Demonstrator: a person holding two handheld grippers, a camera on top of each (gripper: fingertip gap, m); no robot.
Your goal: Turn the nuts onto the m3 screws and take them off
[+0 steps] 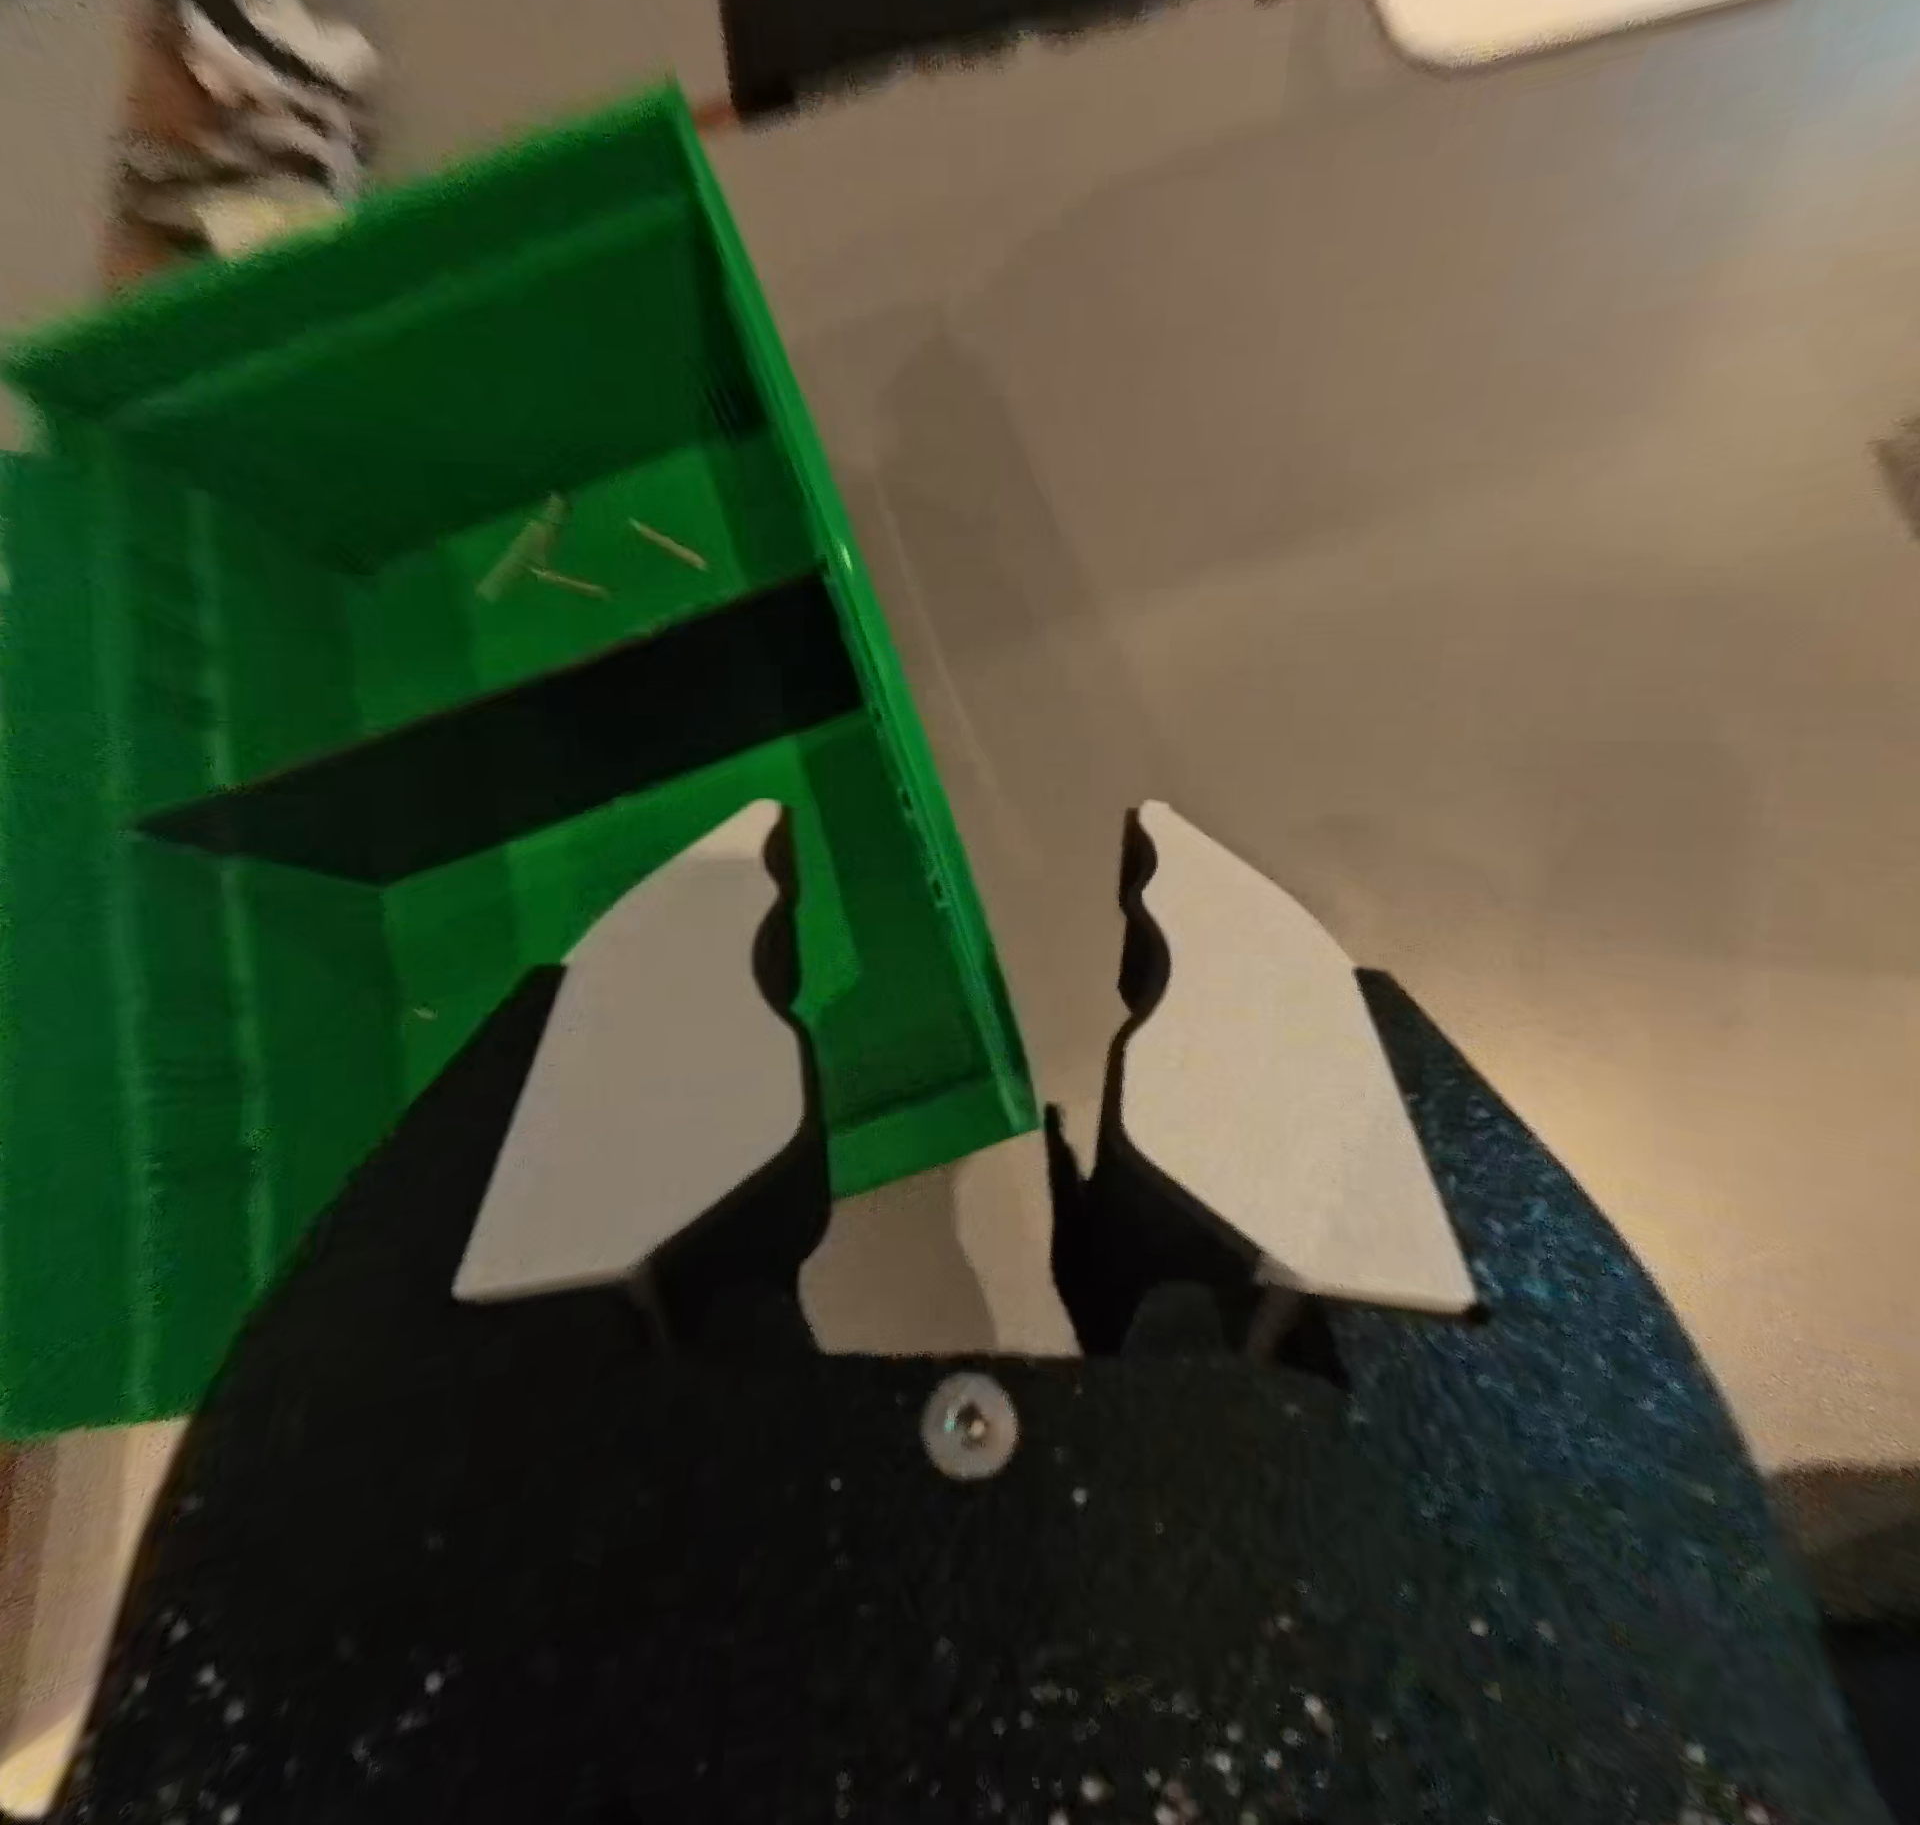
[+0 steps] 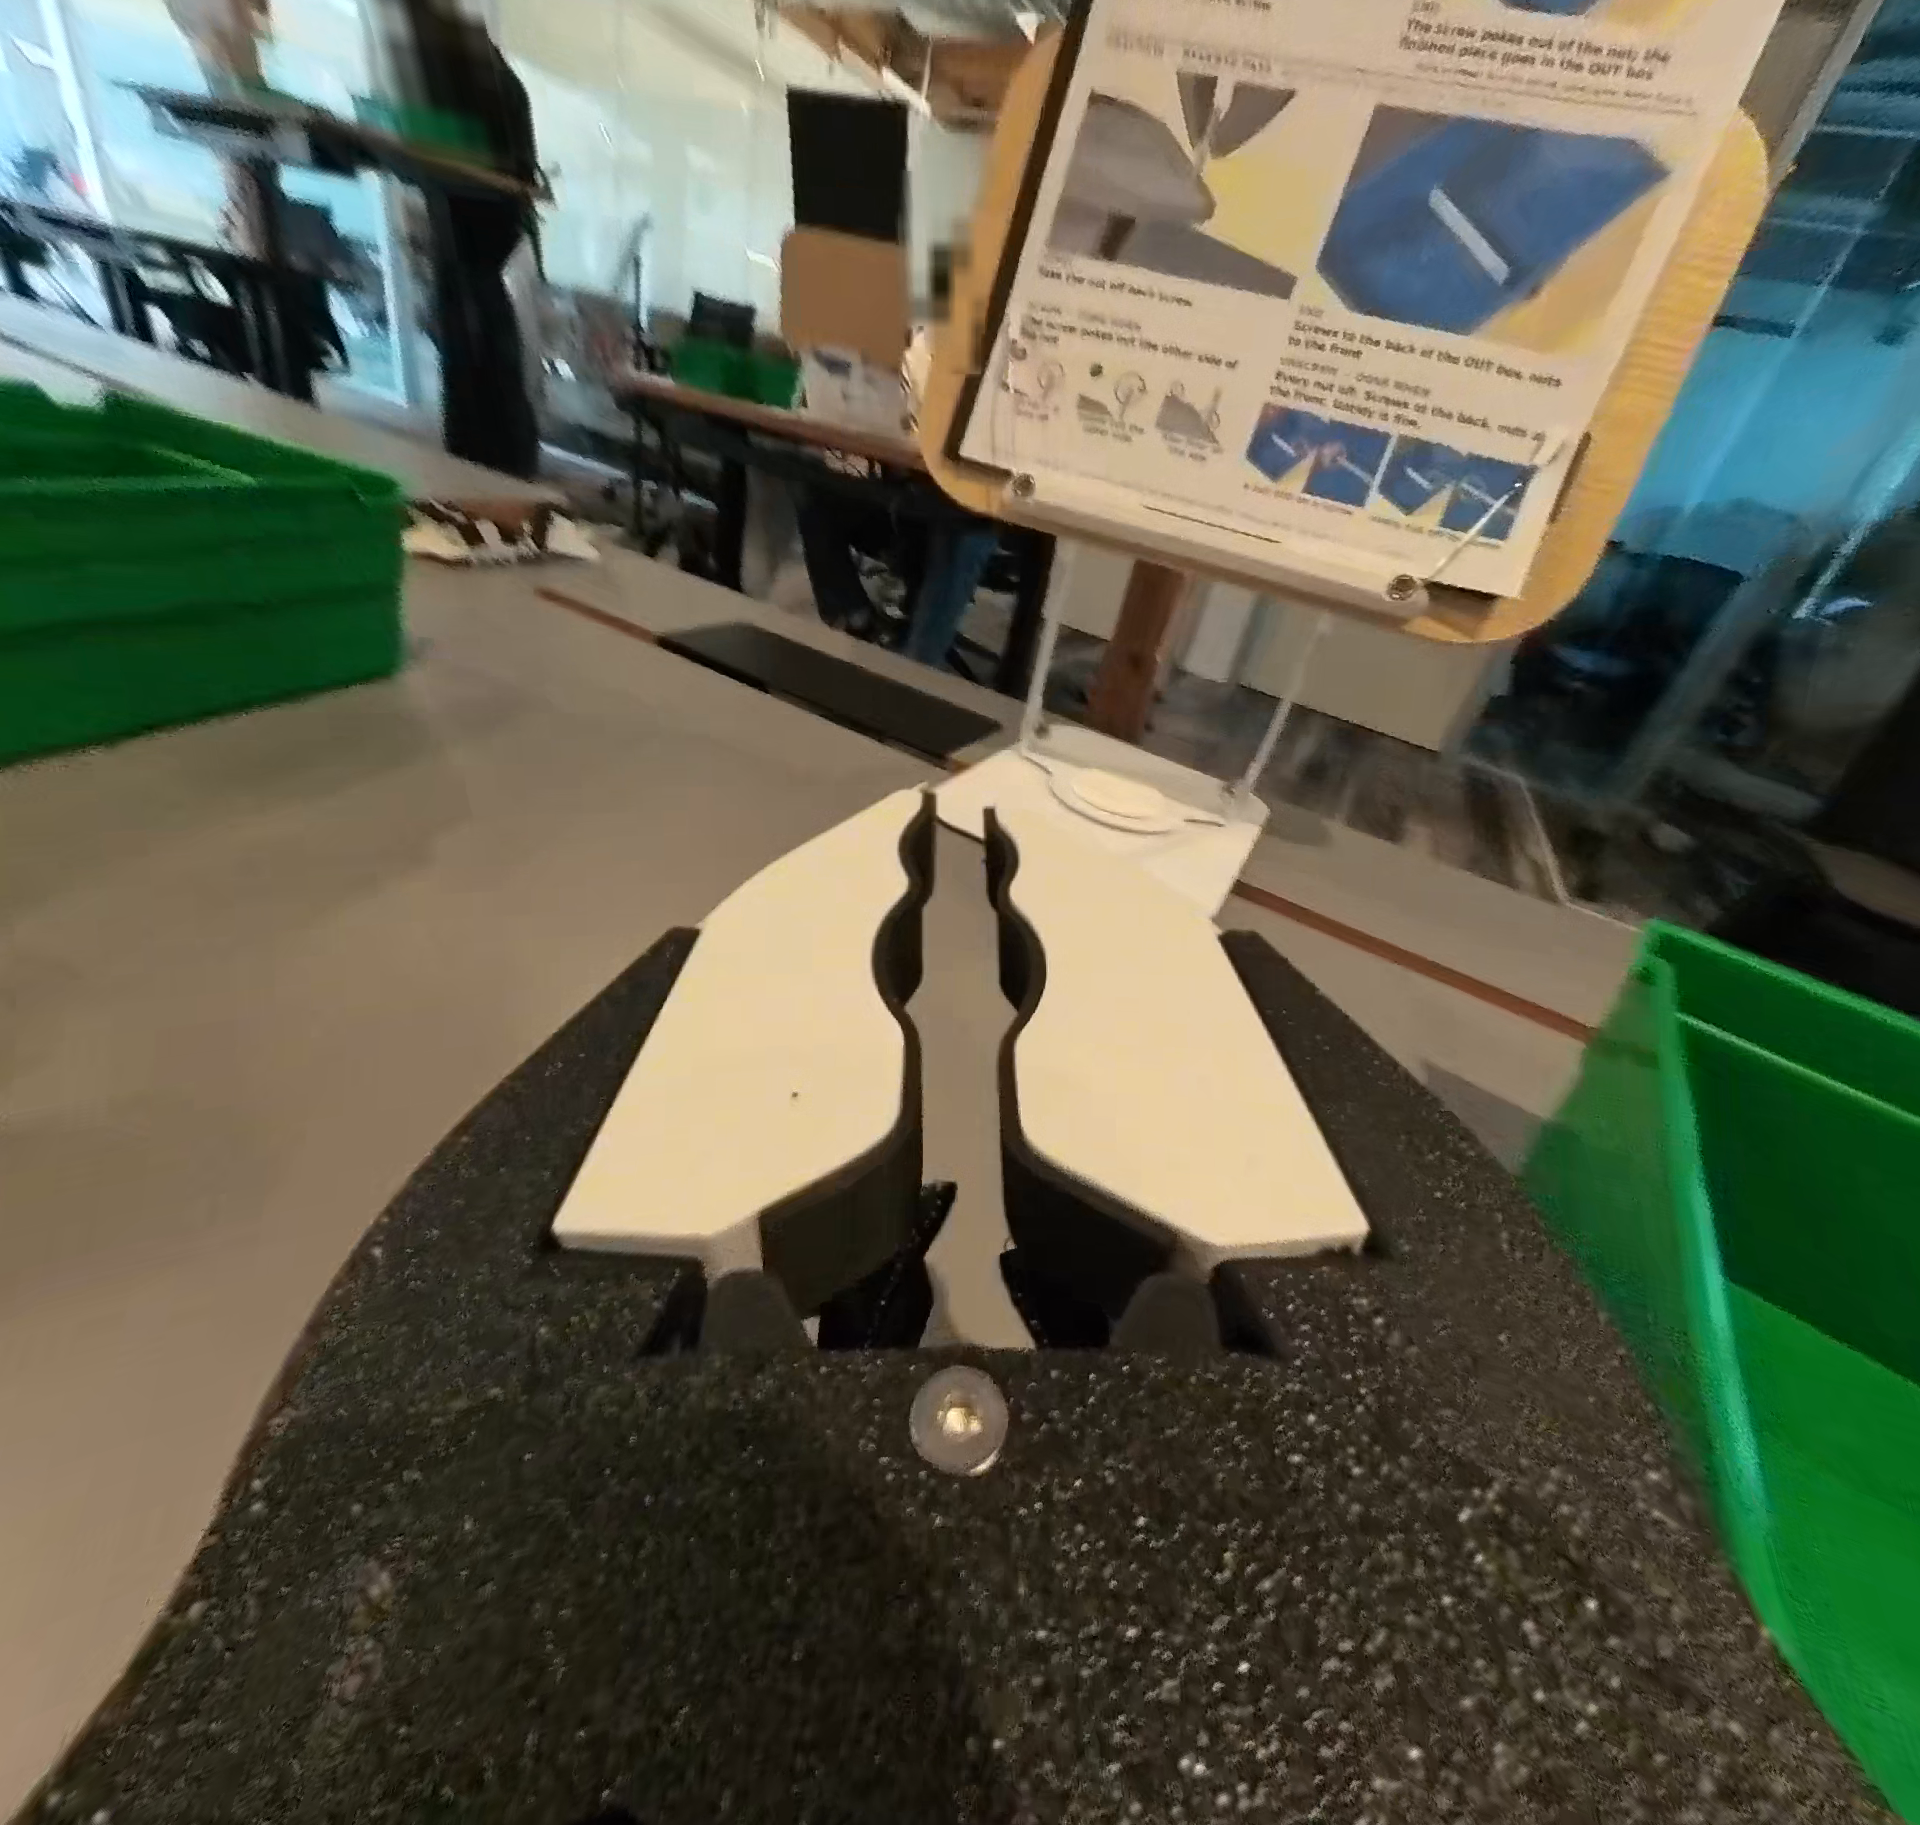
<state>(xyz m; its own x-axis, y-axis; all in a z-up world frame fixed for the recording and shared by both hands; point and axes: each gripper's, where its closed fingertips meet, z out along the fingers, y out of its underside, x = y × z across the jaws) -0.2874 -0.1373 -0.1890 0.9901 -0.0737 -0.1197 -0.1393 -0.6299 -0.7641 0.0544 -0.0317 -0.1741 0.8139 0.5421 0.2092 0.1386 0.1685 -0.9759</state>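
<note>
The left gripper (image 1: 961, 819) hangs over the near right corner of a green bin (image 1: 312, 736), its white fingers (image 1: 665, 1027) spread wide with nothing between them but the bin's right wall, which neither pad presses on. Inside that bin a dark divider (image 1: 499, 736) crosses from left to right, and in the far compartment beyond it lie a few thin pale screws (image 1: 566, 560), blurred, so I cannot make out any nuts. The right gripper (image 2: 958, 809) is held low over the grey table (image 2: 312, 892), its fingers nearly together with a narrow slit left between them, and nothing in the slit. Just beyond its tips stands the white base (image 2: 1164, 840) of an instruction board (image 2: 1351, 269). Another green bin (image 2: 1787, 1256) sits at its near right, and a stack of green bins (image 2: 187, 591) far left.
</note>
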